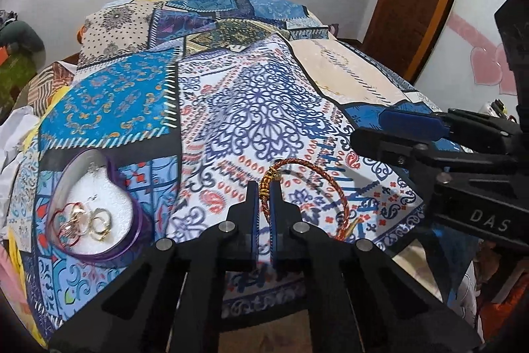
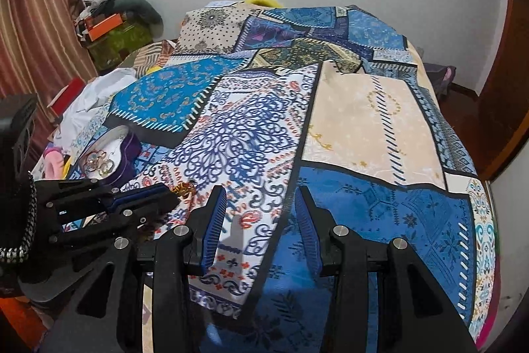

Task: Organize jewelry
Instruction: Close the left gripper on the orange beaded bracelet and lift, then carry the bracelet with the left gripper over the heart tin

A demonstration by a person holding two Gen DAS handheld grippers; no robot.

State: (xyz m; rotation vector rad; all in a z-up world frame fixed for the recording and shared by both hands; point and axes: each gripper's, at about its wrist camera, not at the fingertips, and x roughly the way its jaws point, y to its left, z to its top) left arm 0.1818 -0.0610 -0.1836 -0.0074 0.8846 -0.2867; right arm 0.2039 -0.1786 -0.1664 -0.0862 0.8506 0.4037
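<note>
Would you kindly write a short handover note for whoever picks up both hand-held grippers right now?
Left hand-held gripper: shut on the red braided bracelet at its gold beads; the loop lies on the patterned bedspread.
Right hand-held gripper: open, holding nothing, above the bedspread.
Purple heart-shaped box: open, to the left of the bracelet, already containing rings and other small pieces.
Left to do: carry the bracelet over and release it into the box.
</note>
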